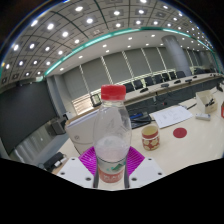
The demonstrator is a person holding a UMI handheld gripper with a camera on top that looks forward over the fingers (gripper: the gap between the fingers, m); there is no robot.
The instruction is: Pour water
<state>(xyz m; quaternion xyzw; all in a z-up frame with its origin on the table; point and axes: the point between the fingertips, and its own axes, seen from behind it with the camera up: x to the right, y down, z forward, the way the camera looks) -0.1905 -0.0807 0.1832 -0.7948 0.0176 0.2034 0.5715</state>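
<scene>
Jaws look closed on the bottle (112,135), whose base hides most of the pink pads (92,158); it seems lifted upright over the table (185,145), and its red cap (113,93) is on. To its right stand a jar (151,137) and a red disc (181,132). Tipping now would pour nothing, and a loose grip could let the smooth plastic slip.

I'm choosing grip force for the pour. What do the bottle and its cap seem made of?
Bottle: looks like thin clear plastic with a glossy finish; the room shows through its wall. Cap: red, opaque, probably moulded plastic. Claw: its pink pads press the bottle from both sides.
</scene>
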